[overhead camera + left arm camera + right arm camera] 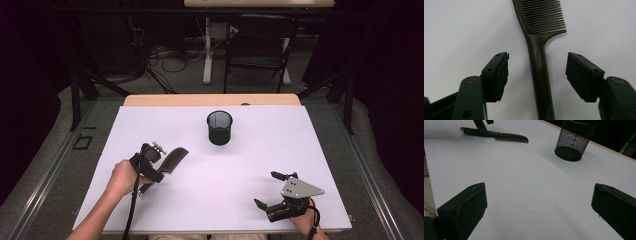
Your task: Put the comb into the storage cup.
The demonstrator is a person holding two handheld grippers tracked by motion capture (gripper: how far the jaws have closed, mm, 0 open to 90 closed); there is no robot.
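Teeth at the far end of the dark brown plastic comb run off the top edge of the left gripper view, and its handle leaves that view at the bottom, so neither end can be seen there. In the high view the left gripper and the person's left hand cover the handle, leaving the curved toothed end in sight. The comb lies flat on the white table surface, left of centre, well apart from the black wire-mesh cup that stands upright near the far edge. The left gripper's jaws straddle the handle with white table showing on both sides of it; they are released, with no pad touching the comb. The right gripper rests near the front right corner with its jaws spread wide over bare table, grasping nothing. In the right gripper view the cup's rim is cut off at the top. Bare white surface lies between comb, cup and right gripper.
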